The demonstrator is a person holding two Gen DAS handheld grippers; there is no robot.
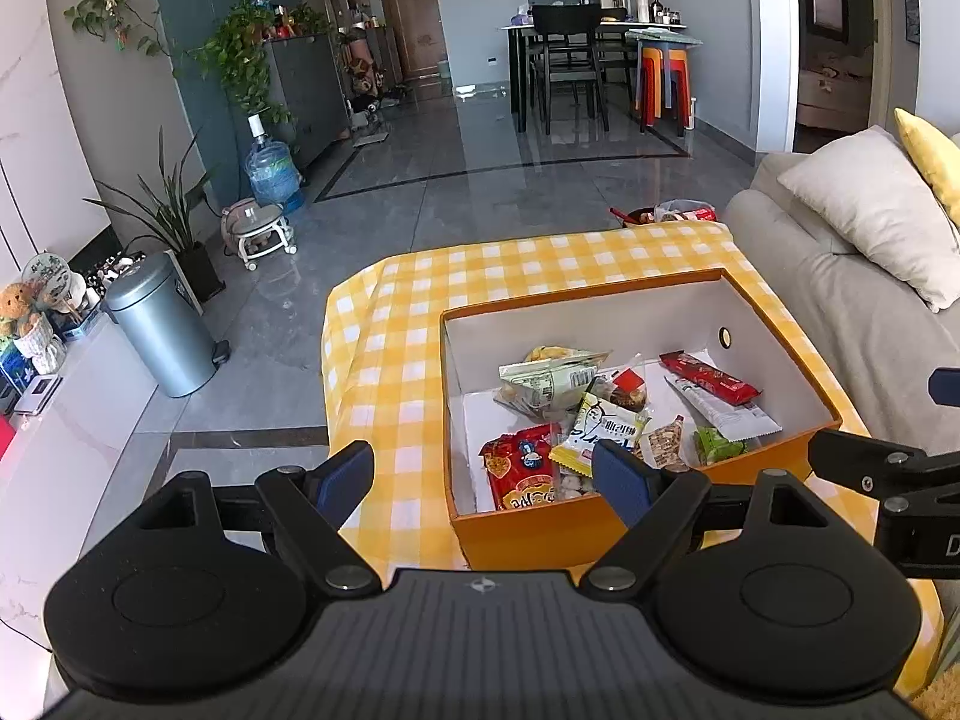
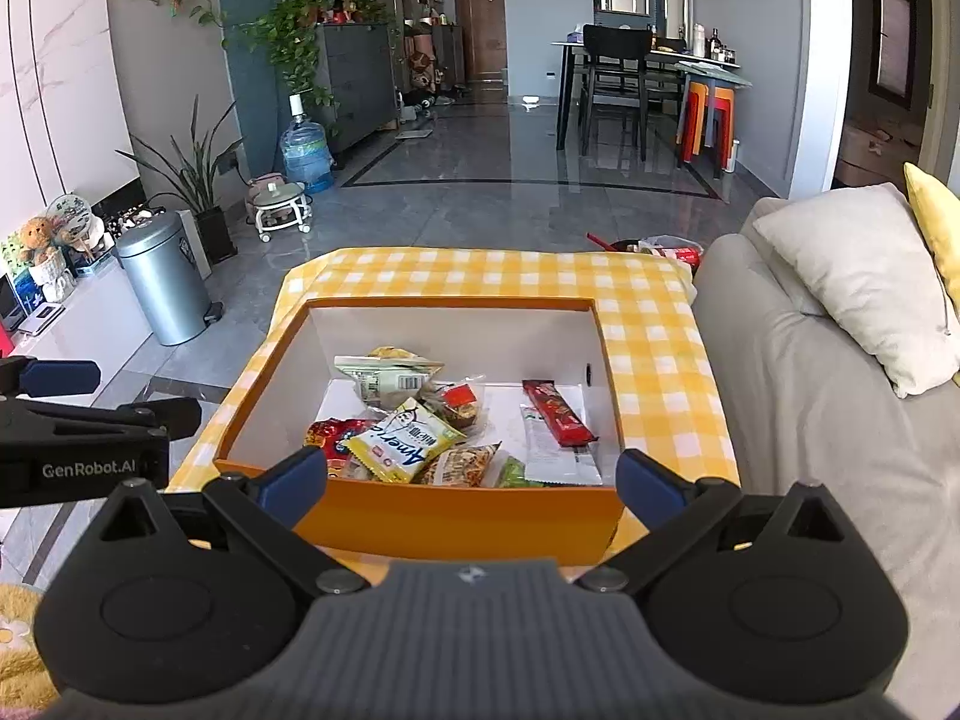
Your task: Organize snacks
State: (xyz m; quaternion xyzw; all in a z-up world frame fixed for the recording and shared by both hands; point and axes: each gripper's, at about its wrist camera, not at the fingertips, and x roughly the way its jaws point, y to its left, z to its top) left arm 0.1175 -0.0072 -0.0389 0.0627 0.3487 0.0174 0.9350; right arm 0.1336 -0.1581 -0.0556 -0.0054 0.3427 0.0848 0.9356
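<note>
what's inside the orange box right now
Inside the orange box: a loose pile of snacks, with a yellow packet on top and a red bar to its right. Packets beneath are partly covered.

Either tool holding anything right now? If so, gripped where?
Nothing held. Left tool and right tool are both open and empty, short of the orange box.

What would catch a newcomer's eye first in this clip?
The orange box with white inside, sitting on the yellow checked tablecloth, holds a jumble of snack packets, a yellow packet on top. Both the left gripper and right gripper hover open just short of it, empty.
</note>
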